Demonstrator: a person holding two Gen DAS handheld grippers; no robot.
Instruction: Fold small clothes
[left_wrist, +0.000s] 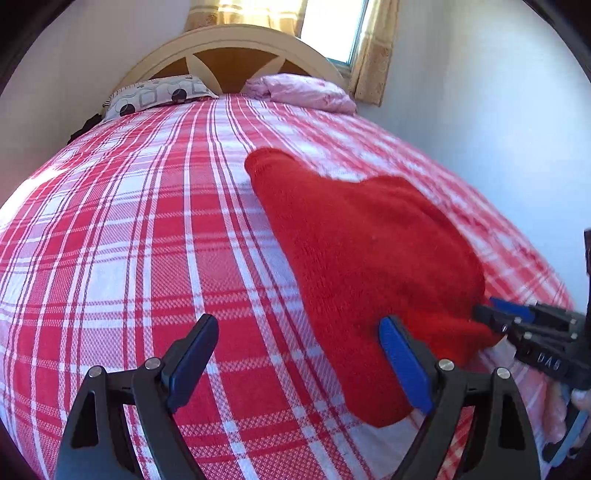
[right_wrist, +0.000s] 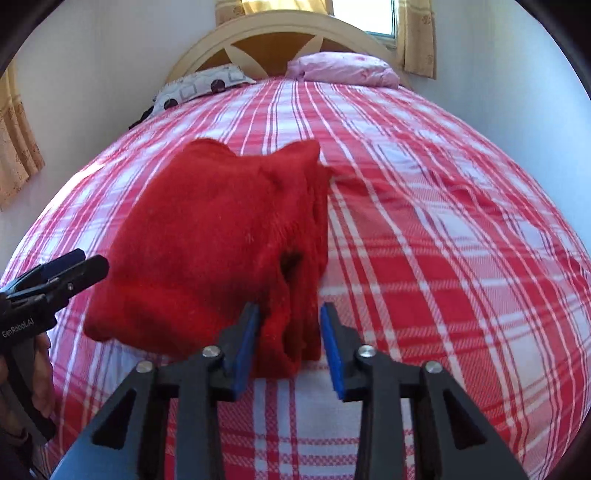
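Two claws, left claw (left_wrist: 295, 369) released, right claw (right_wrist: 290, 347) unclenched around one red garment (right_wrist: 207, 236), two pillows

On my feeds the garment (left_wrist: 369, 266) is a solid, fuzzy red. The bed cover (left_wrist: 147, 240) under it is a red-and-white plaid with thin darker lines. My left claw (left_wrist: 299, 365) and right claw (right_wrist: 290, 347) are black with blue pads. One pillow (left_wrist: 159, 94) is grey-white with black circles and squares, the other pillow (left_wrist: 303, 90) pale pink. The headboard (left_wrist: 229, 48) is cream and tan, the curtains (left_wrist: 373, 55) yellow-beige, the wall (left_wrist: 480, 92) white.
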